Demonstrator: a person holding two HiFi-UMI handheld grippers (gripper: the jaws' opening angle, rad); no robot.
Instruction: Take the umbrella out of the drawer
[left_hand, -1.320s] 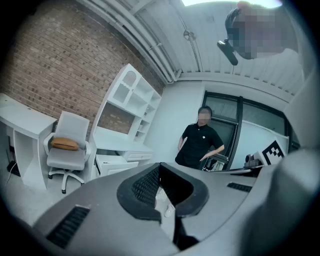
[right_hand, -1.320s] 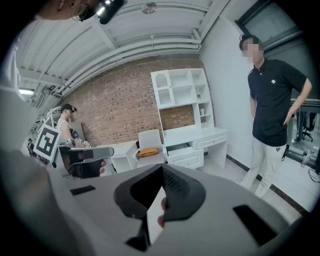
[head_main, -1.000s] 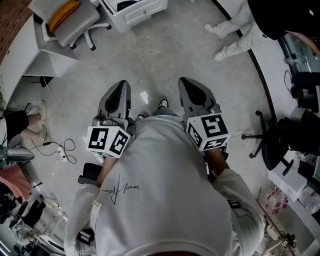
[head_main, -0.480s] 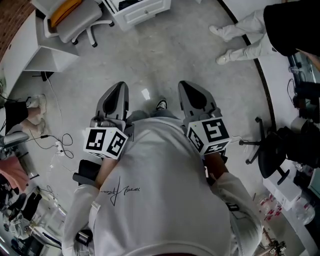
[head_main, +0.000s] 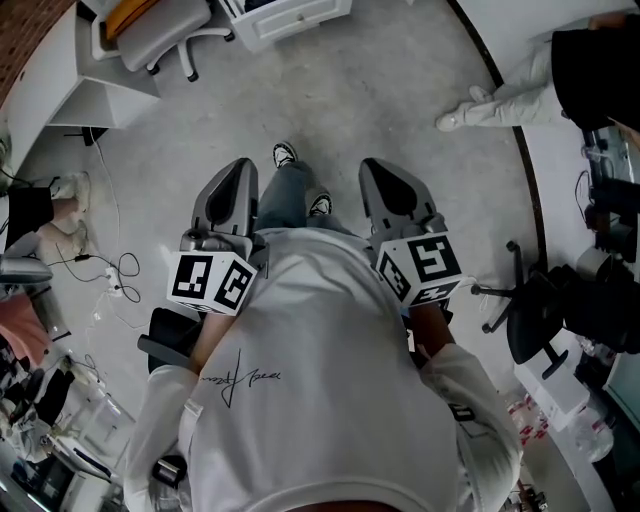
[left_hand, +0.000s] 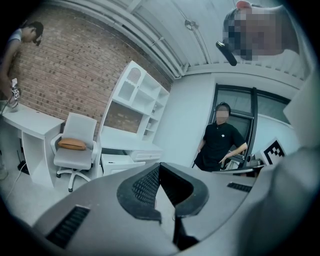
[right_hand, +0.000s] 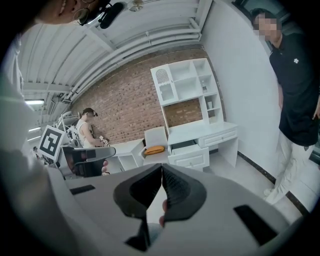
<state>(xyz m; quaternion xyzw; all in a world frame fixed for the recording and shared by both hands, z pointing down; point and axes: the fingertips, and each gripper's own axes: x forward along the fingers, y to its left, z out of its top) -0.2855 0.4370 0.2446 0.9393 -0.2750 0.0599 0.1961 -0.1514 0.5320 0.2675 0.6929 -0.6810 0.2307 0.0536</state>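
Note:
Both grippers are held out at waist height, side by side, over a grey floor. My left gripper (head_main: 232, 178) (left_hand: 159, 167) is shut, jaws tip to tip with nothing between them. My right gripper (head_main: 390, 178) (right_hand: 161, 167) is shut and empty too. Ahead stands a white drawer unit (head_main: 295, 15) (left_hand: 127, 159) (right_hand: 192, 152) under a white desk. Its upper drawer (right_hand: 186, 148) is pulled open, with something dark inside in the head view. I cannot make out an umbrella in any view.
A white office chair with an orange cushion (head_main: 150, 35) (left_hand: 75, 145) (right_hand: 155, 145) stands left of the drawers. A person in black (head_main: 590, 60) (left_hand: 222, 145) (right_hand: 297, 100) stands at the right. Cables (head_main: 110, 275) and clutter lie on the floor at the left. A black chair (head_main: 535, 310) is at the right.
A leg in jeans has stepped forward between the grippers. The drawer unit and chair have slid toward the top edge of the head view. Both grippers stay shut, side by side.

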